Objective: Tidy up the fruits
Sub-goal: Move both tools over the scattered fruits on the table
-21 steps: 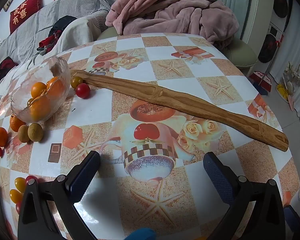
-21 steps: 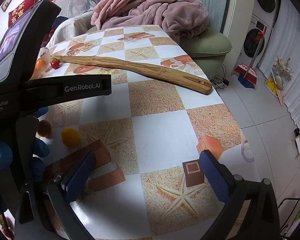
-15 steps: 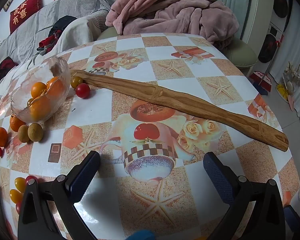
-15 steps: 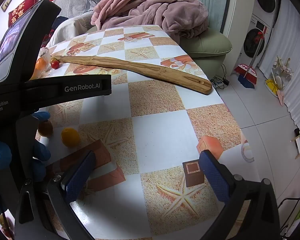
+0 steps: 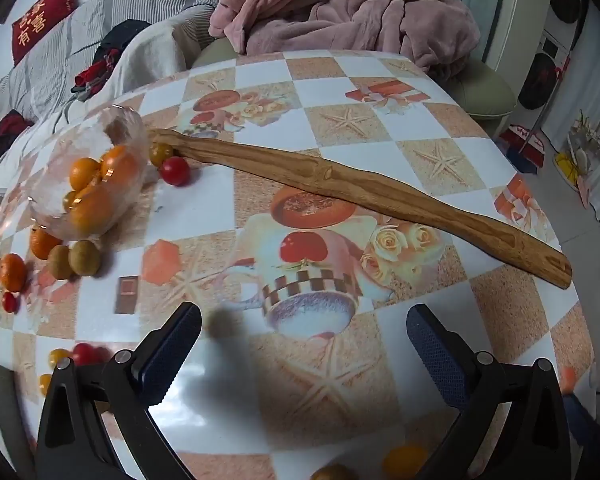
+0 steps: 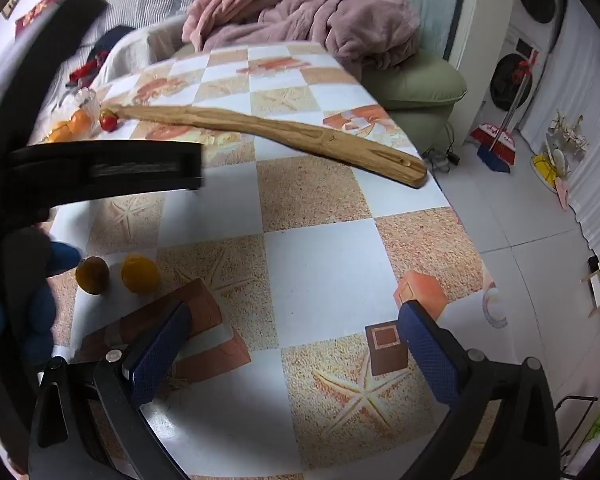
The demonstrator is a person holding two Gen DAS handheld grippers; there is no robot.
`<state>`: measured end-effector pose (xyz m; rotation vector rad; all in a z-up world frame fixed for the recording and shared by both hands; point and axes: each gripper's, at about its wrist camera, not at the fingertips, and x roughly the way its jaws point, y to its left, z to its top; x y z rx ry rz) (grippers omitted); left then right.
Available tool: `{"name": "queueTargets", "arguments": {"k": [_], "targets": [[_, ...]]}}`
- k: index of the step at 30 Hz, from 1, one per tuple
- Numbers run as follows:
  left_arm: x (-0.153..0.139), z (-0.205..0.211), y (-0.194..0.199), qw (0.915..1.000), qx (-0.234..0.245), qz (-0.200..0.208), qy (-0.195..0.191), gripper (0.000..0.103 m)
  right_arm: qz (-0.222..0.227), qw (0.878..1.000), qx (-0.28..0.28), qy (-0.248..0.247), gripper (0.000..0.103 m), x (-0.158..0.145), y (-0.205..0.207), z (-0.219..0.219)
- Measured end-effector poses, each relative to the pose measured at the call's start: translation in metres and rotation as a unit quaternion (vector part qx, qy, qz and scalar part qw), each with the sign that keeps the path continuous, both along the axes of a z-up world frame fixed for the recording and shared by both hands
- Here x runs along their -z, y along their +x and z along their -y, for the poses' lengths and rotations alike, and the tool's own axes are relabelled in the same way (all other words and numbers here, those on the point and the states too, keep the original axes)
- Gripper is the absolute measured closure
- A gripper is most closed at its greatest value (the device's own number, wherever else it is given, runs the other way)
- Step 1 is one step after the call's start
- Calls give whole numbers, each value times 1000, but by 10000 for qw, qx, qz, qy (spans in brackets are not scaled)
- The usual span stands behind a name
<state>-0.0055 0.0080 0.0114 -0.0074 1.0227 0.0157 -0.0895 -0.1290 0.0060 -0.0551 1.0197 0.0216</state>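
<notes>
A glass bowl (image 5: 52,216) holding several oranges lies at the table's left in the left wrist view. Two kiwis (image 5: 76,258), loose oranges (image 5: 12,272) and cherry tomatoes (image 5: 175,171) lie around it. My left gripper (image 5: 302,352) is open and empty above the table's near middle. My right gripper (image 6: 294,352) is open and empty over the table's right part. A brownish fruit (image 6: 93,275) and a yellow fruit (image 6: 140,274) lie left of it, beside the blurred left gripper body (image 6: 92,172). The bowl also shows in the right wrist view (image 6: 80,116).
A long wooden stick (image 5: 340,184) lies diagonally across the table (image 5: 380,128); it also shows in the right wrist view (image 6: 284,136). A pink blanket (image 5: 340,4) lies on a green seat behind. The table's right edge drops to the tiled floor (image 6: 520,216).
The left gripper has shifted, its body blurred in the right wrist view. The two fruits beside it now show more fully. Both grippers stay open.
</notes>
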Motion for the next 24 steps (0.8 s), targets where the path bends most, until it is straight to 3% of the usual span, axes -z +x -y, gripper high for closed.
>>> {"name": "queueTargets", "arguments": {"k": [5, 7, 11, 15, 19, 24], "targets": [[-24, -30, -27, 9998, -169, -128, -20, 0, -451, 9988, -188, -61, 0, -4, 12, -2], [-29, -50, -41, 9991, -315, -281, -21, 0, -453, 9987, -253, -5, 0, -13, 8, -2], [-43, -90, -77, 9982, -563, -186, -6, 0, -469, 9979, -402, 174, 0, -30, 1, -14], [-36, -126, -99, 9955, -671, -644, -169, 0, -775, 9951, -449, 421, 0, -40, 0, -32], [-30, -151, -116, 9921, -813, -953, 76, 0, -839, 9944, -552, 314, 0, -46, -8, -53], [-23, -173, -125, 9873, -951, -1276, -4, 0, -1044, 9922, -570, 365, 0, -49, -15, -72]]}}
